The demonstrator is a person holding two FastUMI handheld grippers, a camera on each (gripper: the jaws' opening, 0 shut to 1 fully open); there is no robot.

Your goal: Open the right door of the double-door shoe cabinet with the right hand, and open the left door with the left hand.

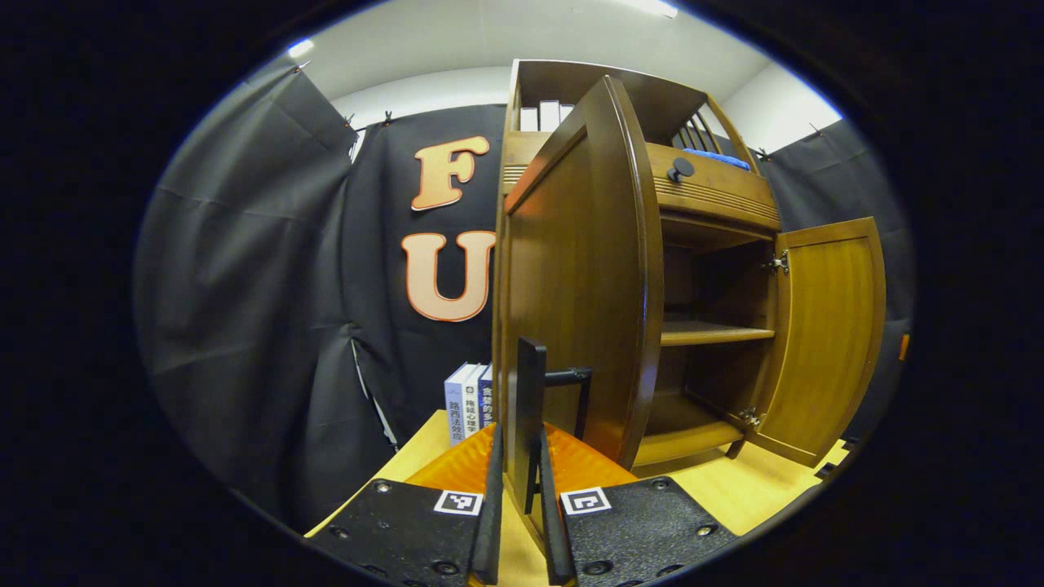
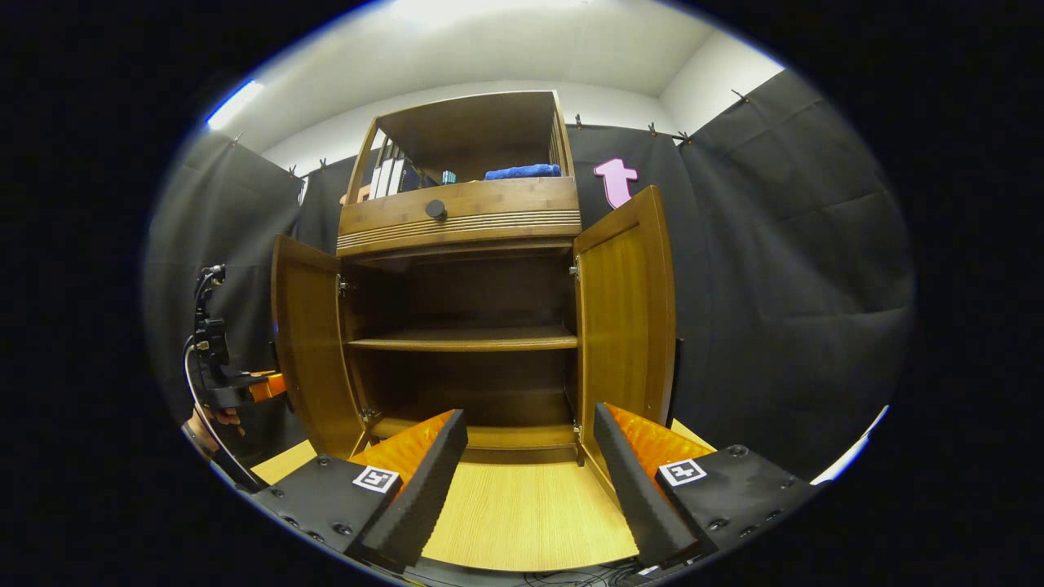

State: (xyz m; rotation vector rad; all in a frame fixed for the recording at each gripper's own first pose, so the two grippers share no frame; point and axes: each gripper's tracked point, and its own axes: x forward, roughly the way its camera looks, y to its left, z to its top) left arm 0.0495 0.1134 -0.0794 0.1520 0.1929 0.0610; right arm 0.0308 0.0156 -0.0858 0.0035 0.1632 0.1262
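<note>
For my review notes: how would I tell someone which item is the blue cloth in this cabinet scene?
Find the wooden shoe cabinet with both lower doors swung open. Above the doors runs a drawer front with a round dark knob, and over that sits an open top compartment. The blue cloth lies folded flat at that compartment's right side, the soft blue item there, while the books to its left stand upright.

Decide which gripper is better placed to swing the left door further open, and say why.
Left. The left gripper is closed on the left door's handle; the right gripper hangs open, away from both doors.
</note>
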